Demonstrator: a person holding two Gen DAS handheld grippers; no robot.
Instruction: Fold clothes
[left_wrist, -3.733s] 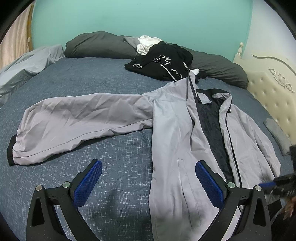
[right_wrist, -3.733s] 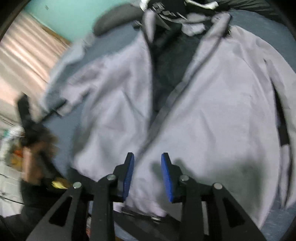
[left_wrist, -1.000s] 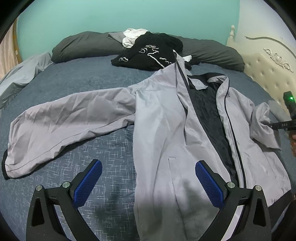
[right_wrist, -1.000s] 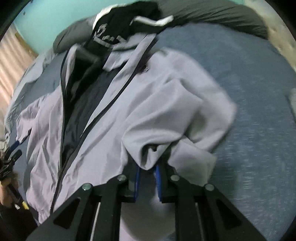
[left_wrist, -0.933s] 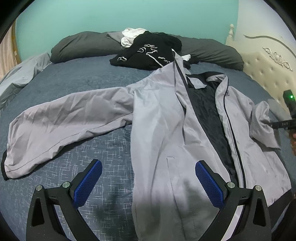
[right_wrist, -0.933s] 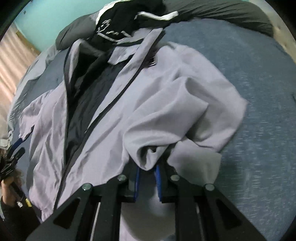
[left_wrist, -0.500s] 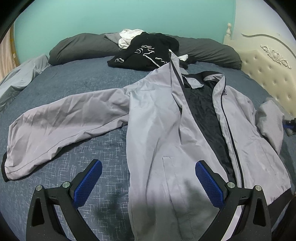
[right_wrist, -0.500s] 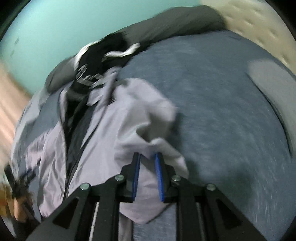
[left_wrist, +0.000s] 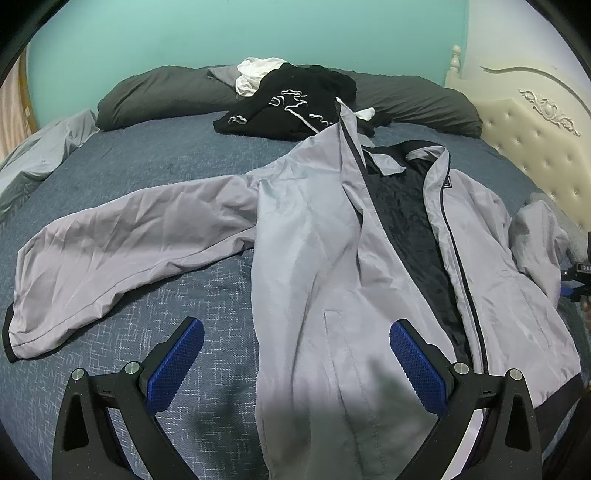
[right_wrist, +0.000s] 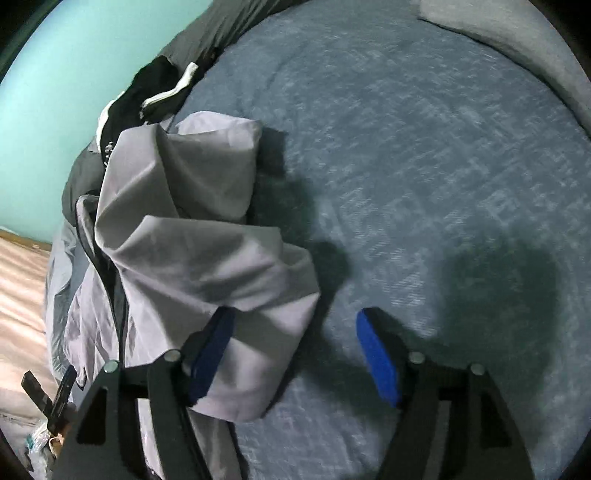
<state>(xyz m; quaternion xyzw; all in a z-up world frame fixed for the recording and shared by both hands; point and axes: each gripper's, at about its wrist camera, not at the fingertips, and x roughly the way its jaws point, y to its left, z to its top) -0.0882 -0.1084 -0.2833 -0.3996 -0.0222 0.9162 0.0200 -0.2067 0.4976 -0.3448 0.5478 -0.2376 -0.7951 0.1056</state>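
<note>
- So the grey jacket is lying face-up and unzipped on the blue bedspread, collar toward the pile of black clothes by the dark pillows.
- Its 1 sleeve on the left is stretched flat out to the side; the other sleeve sits in a crumpled heap at the jacket's right edge, not laid out.
- What could bite here, I reckon: that bunched sleeve is doubled over itself, so any fold made over it would trap lumps and come out crooked.
- Also the fabric looks slick and thin, so I'd guess a pinch at 1 layer may slip or drag the whole body sideways across the bed.
- The open front is a risk too: the 2 panels aren't lined up, and the dark lining shows between them.
- Right gripper: jaws have just been opening and now stand wide, grasping nothing. The sleeve end lies against its left pad, loose rather than pinched.
- Left gripper: spread wide and empty, hovering above the jacket's lower hem area, touching nothing that I can see.
</note>
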